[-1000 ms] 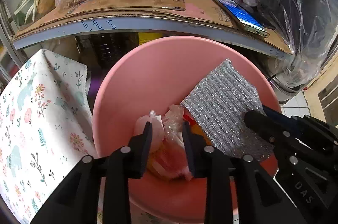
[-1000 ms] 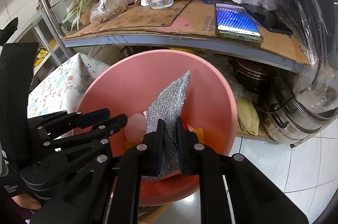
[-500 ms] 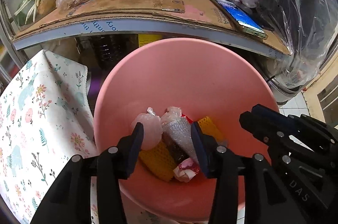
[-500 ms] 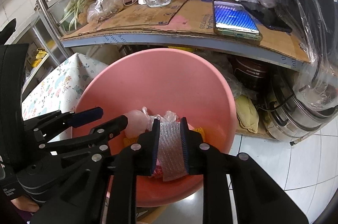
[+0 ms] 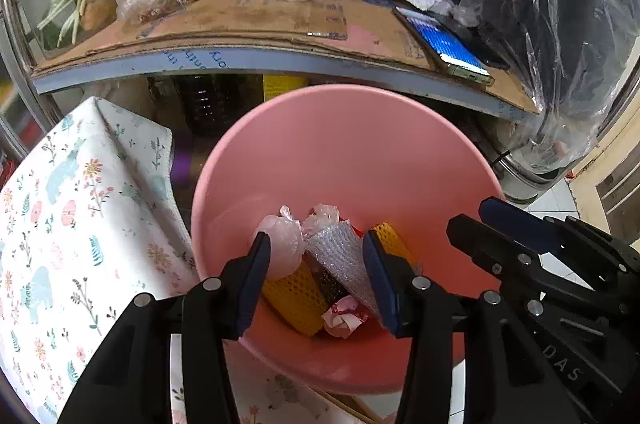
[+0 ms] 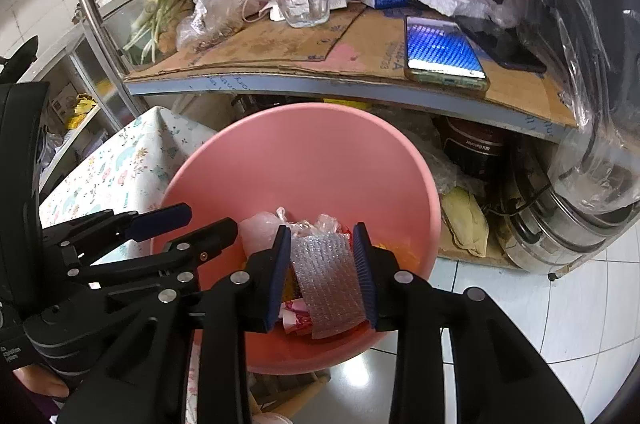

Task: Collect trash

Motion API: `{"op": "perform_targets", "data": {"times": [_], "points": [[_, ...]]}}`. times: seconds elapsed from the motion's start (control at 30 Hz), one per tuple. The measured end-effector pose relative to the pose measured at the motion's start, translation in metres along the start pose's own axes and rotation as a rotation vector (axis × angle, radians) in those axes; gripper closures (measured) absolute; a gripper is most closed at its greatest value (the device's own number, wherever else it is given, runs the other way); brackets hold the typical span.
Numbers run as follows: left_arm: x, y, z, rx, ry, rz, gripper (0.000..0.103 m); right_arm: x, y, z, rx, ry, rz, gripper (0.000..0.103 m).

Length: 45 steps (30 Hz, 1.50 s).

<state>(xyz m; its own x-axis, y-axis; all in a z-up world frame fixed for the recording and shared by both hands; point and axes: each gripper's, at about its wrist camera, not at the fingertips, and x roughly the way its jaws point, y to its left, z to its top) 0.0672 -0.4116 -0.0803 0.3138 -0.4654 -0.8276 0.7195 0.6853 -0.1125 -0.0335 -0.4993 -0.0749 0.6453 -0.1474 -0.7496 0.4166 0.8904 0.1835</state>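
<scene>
Bubble wrap [image 6: 330,284] dropped into pink bowl [image 5: 344,143]; both grippers [image 5: 316,264] [image 6: 322,264] wide; "DAS" [image 5: 562,362] legible.

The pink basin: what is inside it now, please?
Inside the pink basin lie a bubble-wrap sheet, yellow foam netting, a small knotted plastic bag and a crumpled red-and-white wrapper. Anything beneath this pile is covered.
</scene>
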Motion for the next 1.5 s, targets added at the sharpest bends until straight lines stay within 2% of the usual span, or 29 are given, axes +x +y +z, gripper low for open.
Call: {"op": "perform_targets", "data": {"times": [0.57, 0.8, 0.97, 1.5], "points": [[-0.034, 0.016, -0.012, -0.064, -0.057, 0.009, 0.055, -0.026, 0.02, -0.011, -0.054, -0.054, -0.003, 0.07], [-0.05, 0.016, -0.018, -0.062, -0.088, 0.005, 0.055, -0.034, 0.027, -0.017, -0.056, -0.066, 0.0, 0.07], [-0.06, 0.017, -0.023, -0.059, -0.115, 0.012, 0.055, -0.04, 0.032, -0.02, -0.058, -0.08, 0.0, 0.064], [-0.079, 0.022, -0.032, -0.068, -0.16, 0.027, 0.055, -0.054, 0.041, -0.023, -0.064, -0.121, 0.005, 0.063]]}}
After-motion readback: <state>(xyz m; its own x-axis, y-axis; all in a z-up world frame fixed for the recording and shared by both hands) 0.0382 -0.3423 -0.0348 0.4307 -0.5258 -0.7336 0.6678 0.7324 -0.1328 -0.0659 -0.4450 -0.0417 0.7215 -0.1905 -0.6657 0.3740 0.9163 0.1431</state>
